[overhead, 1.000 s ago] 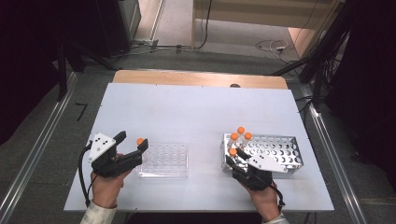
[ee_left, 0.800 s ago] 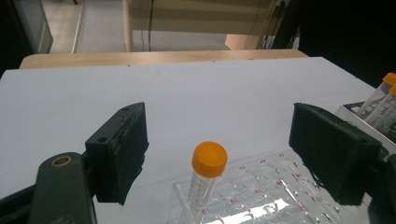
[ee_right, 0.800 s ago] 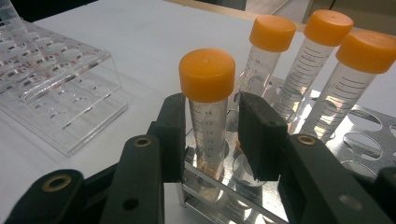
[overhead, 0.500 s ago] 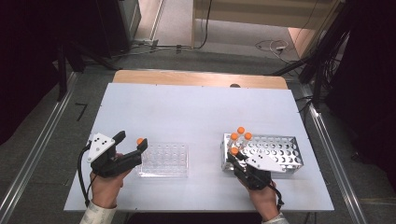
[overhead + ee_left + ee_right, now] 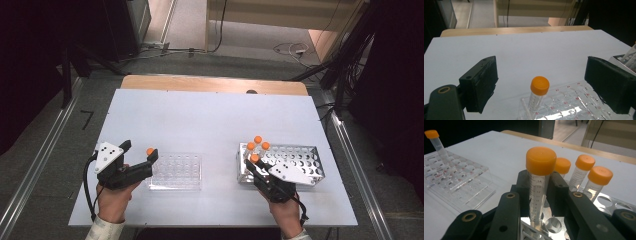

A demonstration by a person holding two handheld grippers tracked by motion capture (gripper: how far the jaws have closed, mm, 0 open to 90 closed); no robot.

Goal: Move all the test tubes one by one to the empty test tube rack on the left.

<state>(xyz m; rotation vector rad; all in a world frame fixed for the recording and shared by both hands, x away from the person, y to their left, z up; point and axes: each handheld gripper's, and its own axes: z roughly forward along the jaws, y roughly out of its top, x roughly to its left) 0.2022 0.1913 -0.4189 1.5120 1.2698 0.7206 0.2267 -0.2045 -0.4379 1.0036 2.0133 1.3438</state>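
Orange-capped tube [image 5: 539, 185] upright between tool [image 5: 539, 192] pads, over metal rack [image 5: 549, 225].

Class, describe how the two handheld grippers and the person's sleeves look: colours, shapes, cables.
The left gripper and right gripper are black, each topped by a grey three-cornered plate. Their jaws are flat black blocks with padded faces on hinged arms with brass-coloured pivots. A black cable trails from each. The sleeves are light-coloured.

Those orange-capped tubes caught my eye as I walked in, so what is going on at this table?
A person is working with a tool in each hand and two racks. The right tool is shut on an orange-capped tube at the metal rack, where three more capped tubes stand. The left tool is open around a single tube standing in a corner of the clear plastic rack, its jaws well apart from it.
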